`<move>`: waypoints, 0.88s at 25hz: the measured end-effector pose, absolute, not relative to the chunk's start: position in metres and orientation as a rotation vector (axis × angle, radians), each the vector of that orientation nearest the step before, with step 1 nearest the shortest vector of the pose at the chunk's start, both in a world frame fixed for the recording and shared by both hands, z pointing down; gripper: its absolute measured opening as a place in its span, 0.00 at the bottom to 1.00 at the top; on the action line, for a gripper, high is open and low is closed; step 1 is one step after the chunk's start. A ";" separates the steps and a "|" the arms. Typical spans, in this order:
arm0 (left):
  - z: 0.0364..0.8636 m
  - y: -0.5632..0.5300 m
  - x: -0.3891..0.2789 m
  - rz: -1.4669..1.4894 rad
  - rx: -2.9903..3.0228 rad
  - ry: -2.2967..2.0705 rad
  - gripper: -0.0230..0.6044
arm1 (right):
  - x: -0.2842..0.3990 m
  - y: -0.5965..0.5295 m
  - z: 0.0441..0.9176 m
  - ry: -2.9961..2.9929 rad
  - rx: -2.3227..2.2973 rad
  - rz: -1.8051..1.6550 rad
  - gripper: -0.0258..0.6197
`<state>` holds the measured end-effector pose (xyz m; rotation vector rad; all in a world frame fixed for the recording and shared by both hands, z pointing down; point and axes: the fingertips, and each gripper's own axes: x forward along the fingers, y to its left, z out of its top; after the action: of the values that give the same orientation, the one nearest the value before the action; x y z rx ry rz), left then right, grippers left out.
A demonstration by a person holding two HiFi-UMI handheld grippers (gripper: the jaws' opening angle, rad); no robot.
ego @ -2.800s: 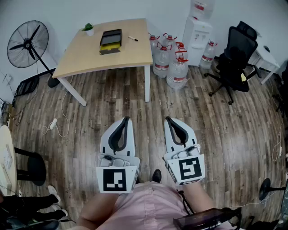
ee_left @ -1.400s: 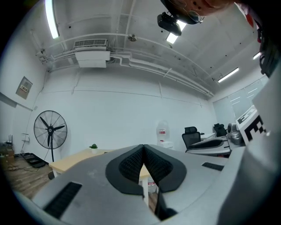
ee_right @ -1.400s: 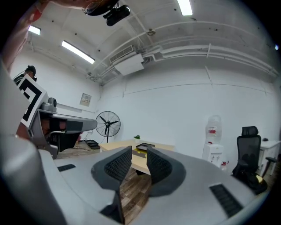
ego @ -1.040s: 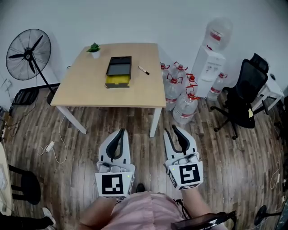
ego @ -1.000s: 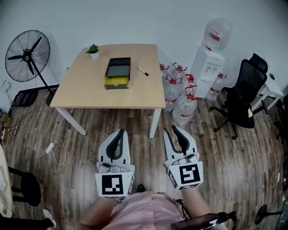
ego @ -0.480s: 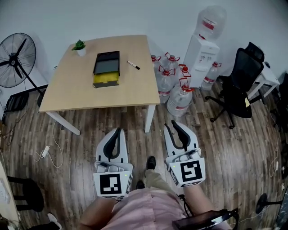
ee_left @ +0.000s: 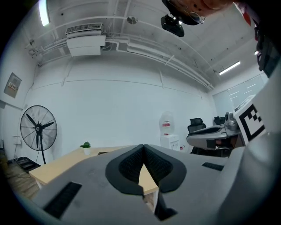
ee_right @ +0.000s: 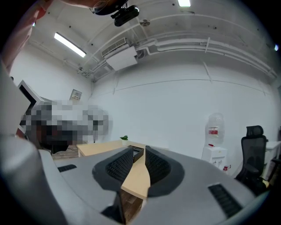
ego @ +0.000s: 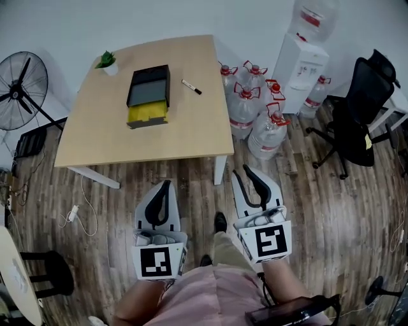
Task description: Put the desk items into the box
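Bare floor [ego: 191,181] leads to the table [ego: 172,137]; water bottles [ego: 245,109] crowd its right side.

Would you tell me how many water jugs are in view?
7 jugs: five on the floor beside the table, one beside the dispenser, one atop it; more may be hidden.

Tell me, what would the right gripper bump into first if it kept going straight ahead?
Probably the desk: the right gripper points at its near corner, and nothing shows in between. Depth is hard to judge, though.
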<state>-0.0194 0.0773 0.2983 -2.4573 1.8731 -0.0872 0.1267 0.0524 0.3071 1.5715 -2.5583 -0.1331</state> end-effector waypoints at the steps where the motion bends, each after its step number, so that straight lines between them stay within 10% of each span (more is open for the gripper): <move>1: 0.300 0.064 -0.017 -0.104 -2.454 1.878 0.05 | 0.131 0.039 0.311 -2.558 1.569 -0.116 0.17; 22: 0.276 -0.078 -0.004 -0.116 -2.296 2.005 0.05 | 0.149 -0.136 0.274 -2.675 1.476 -0.203 0.17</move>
<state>-0.0042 -0.0782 0.2761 -2.2958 2.0052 -0.1164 0.1493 -0.1363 0.2744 1.4761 -2.6745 -0.2030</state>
